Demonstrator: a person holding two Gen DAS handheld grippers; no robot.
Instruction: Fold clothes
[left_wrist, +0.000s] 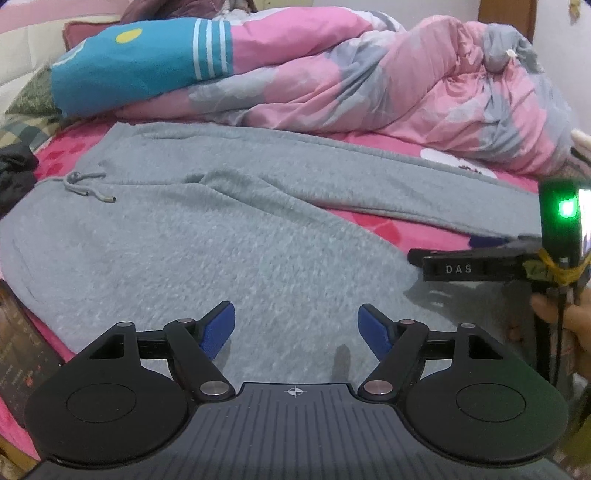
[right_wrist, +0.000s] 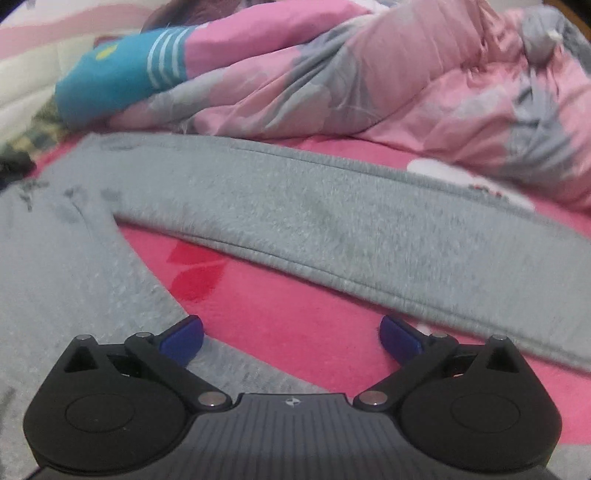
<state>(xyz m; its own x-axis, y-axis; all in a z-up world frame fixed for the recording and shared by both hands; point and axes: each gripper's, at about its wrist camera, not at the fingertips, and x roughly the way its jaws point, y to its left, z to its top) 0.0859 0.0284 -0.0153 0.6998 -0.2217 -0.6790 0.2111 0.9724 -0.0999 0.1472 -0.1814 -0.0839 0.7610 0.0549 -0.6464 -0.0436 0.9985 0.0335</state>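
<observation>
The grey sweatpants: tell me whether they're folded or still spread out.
Spread out. The grey sweatpants lie flat on the pink bedsheet, legs splayed apart with sheet showing between them, drawstring on top. No fold visible.

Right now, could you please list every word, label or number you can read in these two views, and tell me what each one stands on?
"DAS": white letters on the black finger of the right gripper, seen from the left wrist view.
Dark object at the bed's edge, lower left in that view: faint reddish print, too blurred to read.
Right wrist view: nothing readable.
</observation>
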